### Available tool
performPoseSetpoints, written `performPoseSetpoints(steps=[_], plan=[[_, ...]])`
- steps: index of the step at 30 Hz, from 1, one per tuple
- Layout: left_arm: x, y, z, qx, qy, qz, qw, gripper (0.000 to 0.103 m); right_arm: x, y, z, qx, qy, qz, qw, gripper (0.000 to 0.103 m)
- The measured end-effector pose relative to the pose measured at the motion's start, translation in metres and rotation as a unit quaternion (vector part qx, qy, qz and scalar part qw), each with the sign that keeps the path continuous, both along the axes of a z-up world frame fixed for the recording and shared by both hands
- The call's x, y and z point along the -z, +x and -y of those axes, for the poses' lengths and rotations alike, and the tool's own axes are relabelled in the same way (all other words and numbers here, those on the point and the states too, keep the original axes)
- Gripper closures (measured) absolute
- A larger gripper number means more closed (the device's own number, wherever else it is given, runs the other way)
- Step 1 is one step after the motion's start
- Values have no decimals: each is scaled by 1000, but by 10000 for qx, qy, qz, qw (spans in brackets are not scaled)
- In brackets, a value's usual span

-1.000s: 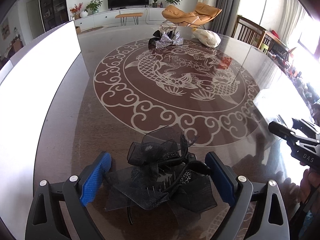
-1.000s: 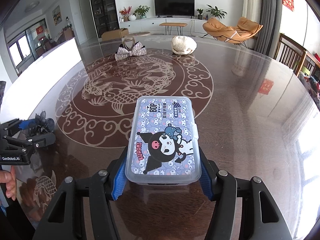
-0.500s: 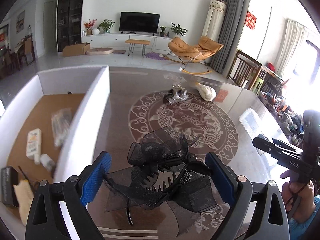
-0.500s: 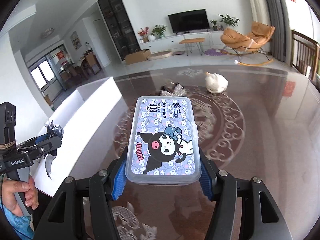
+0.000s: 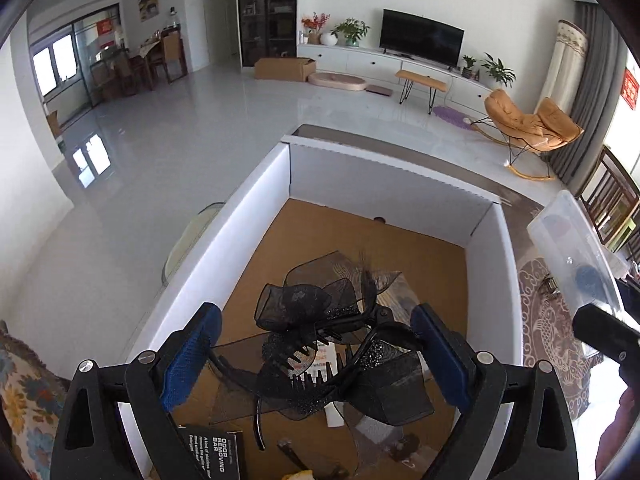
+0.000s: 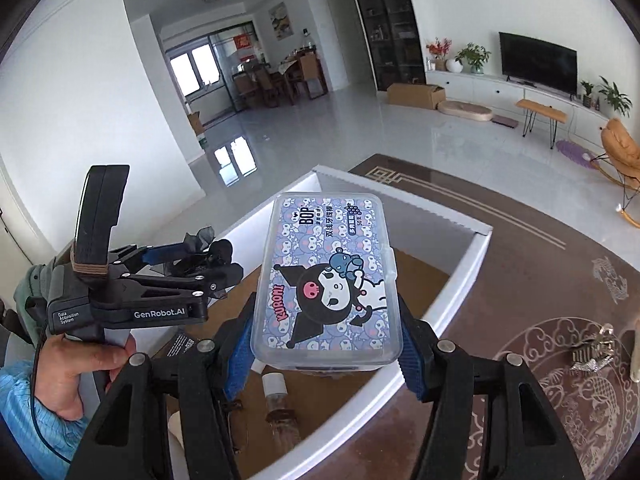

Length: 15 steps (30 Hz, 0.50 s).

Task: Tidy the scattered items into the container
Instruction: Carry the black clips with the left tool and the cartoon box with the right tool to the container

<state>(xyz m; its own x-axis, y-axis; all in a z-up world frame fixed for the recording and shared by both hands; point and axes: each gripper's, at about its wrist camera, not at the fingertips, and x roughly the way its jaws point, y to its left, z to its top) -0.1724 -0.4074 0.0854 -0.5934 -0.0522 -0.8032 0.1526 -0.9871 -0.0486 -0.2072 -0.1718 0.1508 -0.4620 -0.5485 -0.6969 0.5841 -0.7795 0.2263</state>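
My left gripper point(image 5: 316, 360) is shut on a black mesh-bow hair claw clip point(image 5: 336, 336) and holds it in the air over the white box point(image 5: 384, 168) with a brown cardboard floor. My right gripper point(image 6: 326, 356) is shut on a clear plastic Kuromi floss-pick box point(image 6: 328, 276), held above the white box's point(image 6: 476, 248) right wall. The left gripper point(image 6: 192, 264) shows in the right wrist view, to the left of the plastic box. The plastic box point(image 5: 572, 248) shows at the right edge of the left wrist view.
Inside the box lie a black "odor removing bar" pack point(image 5: 216, 452), a small bottle point(image 6: 280, 404) and other small items. A silver bow clip point(image 6: 592, 352) lies on the dark patterned table point(image 6: 540, 280) to the right. A cushioned chair point(image 5: 24, 396) stands left of the box.
Both grippers have swung left from over the table to above the white box, still holding the hair clip and the plastic box.
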Motion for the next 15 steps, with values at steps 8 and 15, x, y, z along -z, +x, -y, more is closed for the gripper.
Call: performPoseSetpoints(steps=[8,15], plan=[[41,-1,41,-391,107,420,9983,5,63,-24,72,-581,309,1008,9927,40],[55,9,35,-408,61,592,9974,5,65,-17,62,-424,252,881,9949,40]])
